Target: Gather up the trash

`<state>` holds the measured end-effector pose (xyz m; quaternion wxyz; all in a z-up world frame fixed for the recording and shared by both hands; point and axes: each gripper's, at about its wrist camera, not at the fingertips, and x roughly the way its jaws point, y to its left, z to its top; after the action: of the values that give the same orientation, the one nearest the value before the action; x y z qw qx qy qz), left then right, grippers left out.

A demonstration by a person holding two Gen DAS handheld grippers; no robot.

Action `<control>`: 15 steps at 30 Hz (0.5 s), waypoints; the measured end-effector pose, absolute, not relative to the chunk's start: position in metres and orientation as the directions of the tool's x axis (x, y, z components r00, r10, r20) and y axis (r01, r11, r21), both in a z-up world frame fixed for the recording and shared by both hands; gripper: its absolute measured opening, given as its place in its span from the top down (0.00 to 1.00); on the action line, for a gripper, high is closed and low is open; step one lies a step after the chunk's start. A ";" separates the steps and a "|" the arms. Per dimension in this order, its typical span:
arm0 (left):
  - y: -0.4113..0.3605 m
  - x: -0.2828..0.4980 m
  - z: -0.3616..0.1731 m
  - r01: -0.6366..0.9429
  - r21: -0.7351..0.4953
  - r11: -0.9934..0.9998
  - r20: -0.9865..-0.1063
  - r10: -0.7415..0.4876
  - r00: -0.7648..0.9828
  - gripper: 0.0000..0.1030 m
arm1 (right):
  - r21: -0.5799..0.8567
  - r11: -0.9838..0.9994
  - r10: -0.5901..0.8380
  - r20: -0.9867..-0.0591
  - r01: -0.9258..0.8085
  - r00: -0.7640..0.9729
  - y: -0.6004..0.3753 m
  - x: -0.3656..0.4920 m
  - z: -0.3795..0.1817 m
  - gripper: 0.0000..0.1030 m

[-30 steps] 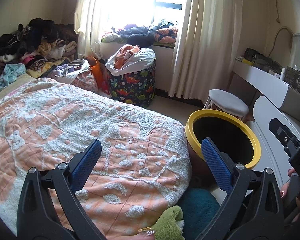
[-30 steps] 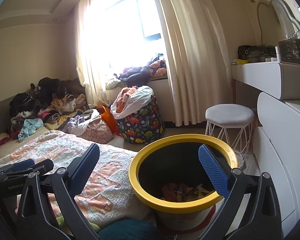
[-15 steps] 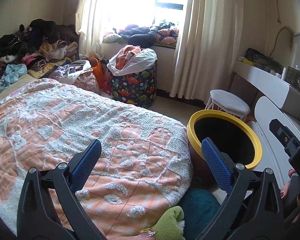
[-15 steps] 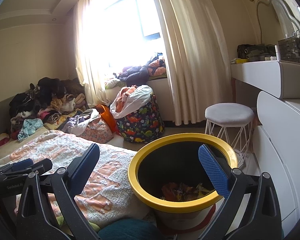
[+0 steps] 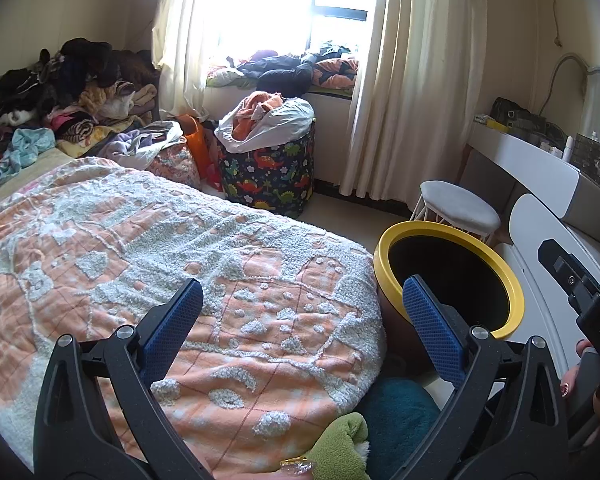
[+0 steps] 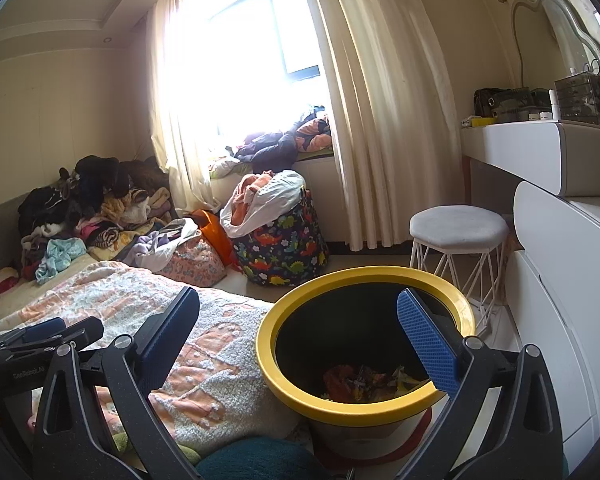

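Observation:
A round trash bin with a yellow rim (image 6: 364, 406) stands on the floor beside the bed; it also shows in the left wrist view (image 5: 452, 232). Crumpled colourful wrappers (image 6: 364, 380) lie at its bottom. My right gripper (image 6: 298, 332) is open and empty, just above and in front of the bin. My left gripper (image 5: 302, 316) is open and empty, above the corner of the bed's orange-and-white blanket (image 5: 180, 260), left of the bin. A small clear wrapper (image 5: 296, 468) lies at the blanket's near edge.
A dinosaur-print laundry basket (image 5: 272, 172) stuffed with clothes stands by the window. A white stool (image 6: 458, 228) and a white dresser (image 6: 560, 280) are right of the bin. Clothes pile (image 5: 60, 100) sits at the bed's far end. A teal cushion (image 5: 396, 412) and green plush (image 5: 340, 448) lie below.
The left wrist view has shifted slightly, so the room sits a little lower and to the right in it. Both grippers stay open and empty.

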<state>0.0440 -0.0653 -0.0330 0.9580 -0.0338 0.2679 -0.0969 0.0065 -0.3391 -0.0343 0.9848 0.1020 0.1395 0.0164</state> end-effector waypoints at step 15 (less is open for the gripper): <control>-0.064 0.045 -0.034 0.154 -0.117 0.981 -0.519 -0.192 0.833 0.11 | 0.210 0.978 0.061 -0.271 -0.003 0.961 -0.339 0.007 -0.034 0.06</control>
<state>0.0448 -0.0635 -0.0339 0.9567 -0.0349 0.2745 -0.0906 0.0065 -0.3394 -0.0339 0.9846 0.1042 0.1391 0.0163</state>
